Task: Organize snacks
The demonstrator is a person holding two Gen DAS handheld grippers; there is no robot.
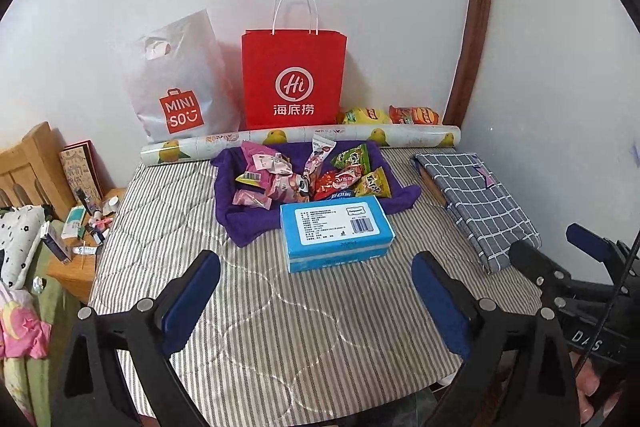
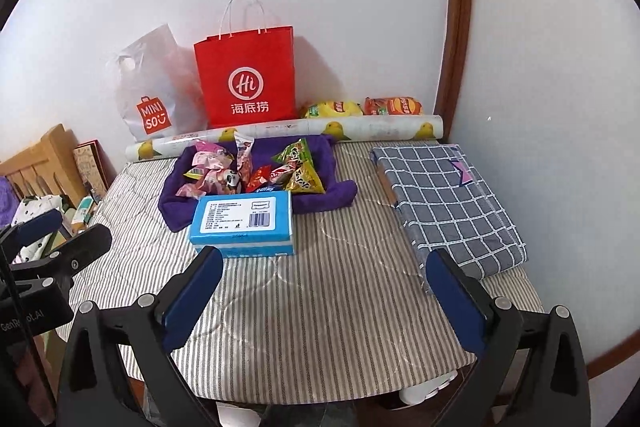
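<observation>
Left hand-held gripper (image 1: 316,301): we hold it wide open and empty, short of the blue box (image 1: 336,231).
Right hand-held gripper (image 2: 325,301): likewise agape, gripping nothing.
Step in hand: we judge a fresh reach; approach low, pinch one packet.
Purple cloth (image 1: 256,215): cradles the snacks (image 1: 312,175) mid-counter (image 1: 280,327).
Red bag (image 1: 294,79): contents hidden, perhaps empty.

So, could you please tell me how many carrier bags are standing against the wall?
2: a white plastic bag on the left, and a red paper bag upright beside it, to its right.
</observation>
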